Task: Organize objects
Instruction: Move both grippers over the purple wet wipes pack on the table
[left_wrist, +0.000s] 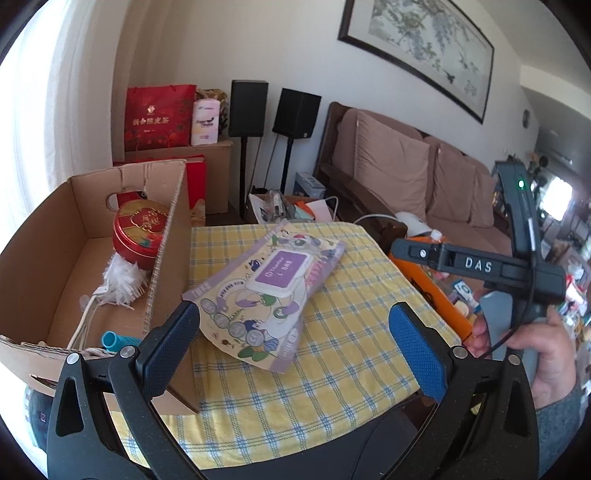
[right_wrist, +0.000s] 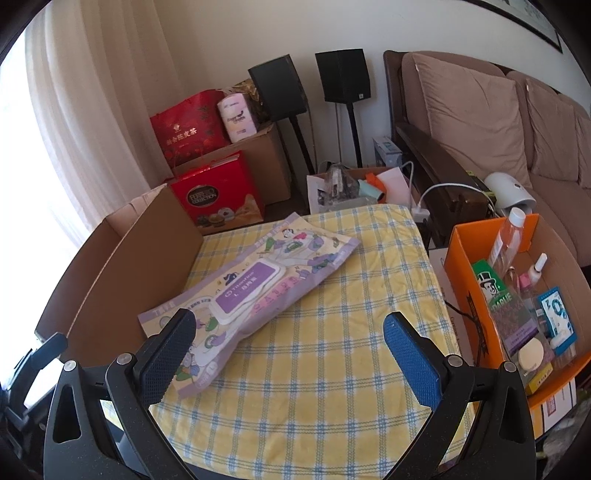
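One wet-wipes pack (right_wrist: 255, 288) is found lying flat and diagonal on the checked cloth (right_wrist: 332, 369), at 11 o'clock of the right gripper (right_wrist: 288, 354). Both the right and the left gripper (left_wrist: 295, 343) are held with jaws apart, empty, judged ready for pickup. The cardboard box (left_wrist: 55, 258) stands at 9 o'clock, the orange box (right_wrist: 465, 266) at 3 o'clock.

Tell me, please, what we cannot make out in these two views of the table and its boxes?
- Cardboard box interior: right wrist view, hidden by its own near wall.
- Orange box contents: left wrist view, blocked by the right gripper and hand.
- Wipes pack small print: too small in both views.
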